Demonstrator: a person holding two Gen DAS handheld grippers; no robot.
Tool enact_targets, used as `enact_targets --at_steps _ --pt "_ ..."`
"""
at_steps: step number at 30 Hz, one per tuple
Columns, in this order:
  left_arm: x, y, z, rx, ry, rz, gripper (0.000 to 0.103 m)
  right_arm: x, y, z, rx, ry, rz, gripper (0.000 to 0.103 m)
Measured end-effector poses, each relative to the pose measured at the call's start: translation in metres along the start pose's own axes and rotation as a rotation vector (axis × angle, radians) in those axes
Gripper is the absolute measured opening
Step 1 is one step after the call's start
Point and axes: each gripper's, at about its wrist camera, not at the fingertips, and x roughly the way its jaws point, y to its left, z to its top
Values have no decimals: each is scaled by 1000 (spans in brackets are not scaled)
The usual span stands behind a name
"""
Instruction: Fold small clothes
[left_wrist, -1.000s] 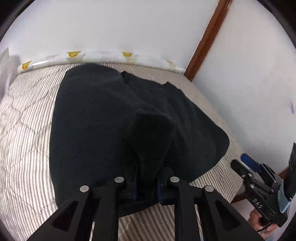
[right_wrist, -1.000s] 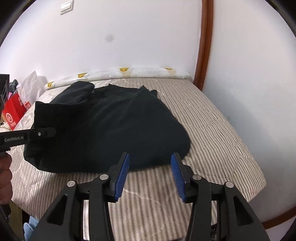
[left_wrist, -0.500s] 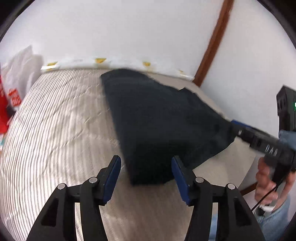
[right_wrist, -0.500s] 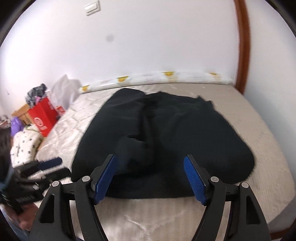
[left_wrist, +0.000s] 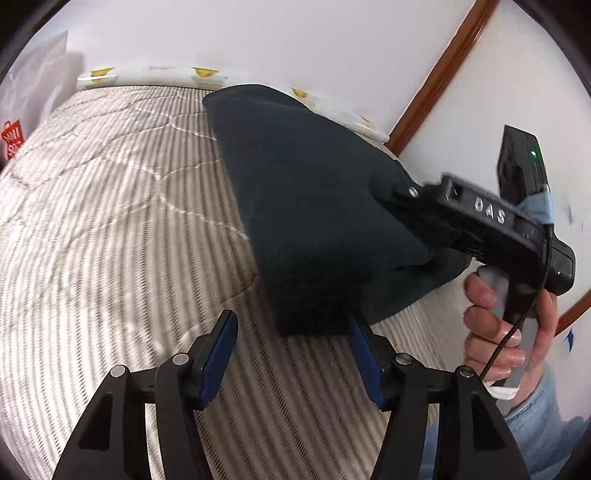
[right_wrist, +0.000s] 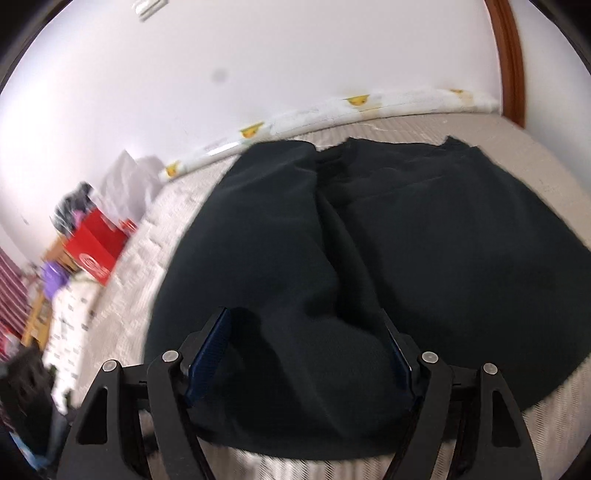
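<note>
A dark folded garment (left_wrist: 314, 192) lies on the striped mattress (left_wrist: 110, 221); it also fills the right wrist view (right_wrist: 369, 258). My left gripper (left_wrist: 291, 350) is open and empty, its blue pads either side of the garment's near corner. My right gripper (right_wrist: 306, 354) is open, its jaws wide apart over the garment's near edge, with a raised fold between them. In the left wrist view the right gripper's body (left_wrist: 480, 221) reaches onto the garment from the right, its fingertips hidden by cloth.
A white wall and brown wooden trim (left_wrist: 436, 77) stand behind the bed. A rolled white sheet with yellow print (right_wrist: 332, 110) lies along the far edge. A red bag (right_wrist: 96, 251) and clutter sit left of the bed.
My left gripper let go of the garment a second ago and stays open, now close to its near corner. My right gripper moved left and forward onto the garment.
</note>
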Motion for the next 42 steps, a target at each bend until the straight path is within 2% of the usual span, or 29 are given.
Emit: enact_targets --at_steps 1,2,3,4,6,8,11,13,15,20,23,28,30,32,33,34,37,40,42 --pt "4 -1 2 -4 1 -4 59 3 -1 3 18 -13 16 65" --pt "8 -4 4 -6 -4 4 59 5 0 5 24 -18 25 49" --pt "11 -6 5 -2 -11 13 58 8 0 8 28 -16 33 40" --pt "14 -9 6 2 -14 21 57 10 0 11 15 -16 34 24" --pt "19 -15 8 -3 -18 32 57 7 3 15 -45 -39 28 18" --pt "27 -24 14 2 -4 22 57 -6 4 20 -117 -105 -30 16" --pt "34 -39 16 39 14 53 57 -29 -7 31 -138 -165 -81 15" --pt "40 -51 17 71 30 65 57 -41 -19 38 -143 -205 -145 15" --pt "45 -62 18 91 31 64 57 -54 -39 44 -140 -235 -209 15" --pt "54 -92 20 141 25 62 57 -81 -94 46 -87 -288 -298 15" --pt "61 -108 22 152 28 42 57 -88 -129 41 -35 -286 -347 15" --pt "71 -127 21 163 36 55 57 -82 -158 16 -8 -253 -363 15" --pt "74 -132 22 158 29 65 54 -75 -161 12 -12 -235 -365 15" --pt "78 -138 24 152 31 58 44 -74 -166 9 -5 -221 -348 18" --pt "79 -141 24 151 27 63 43 -75 -169 9 0 -220 -340 18" --pt "81 -142 26 153 22 72 40 -76 -173 7 14 -216 -336 21" --pt "75 -136 25 151 14 85 31 -84 -184 2 59 -199 -355 40" --pt "72 -120 31 126 14 62 22 -89 -190 -3 85 -172 -376 59" --pt "72 -113 35 106 8 47 18 -84 -191 -6 105 -129 -351 59"
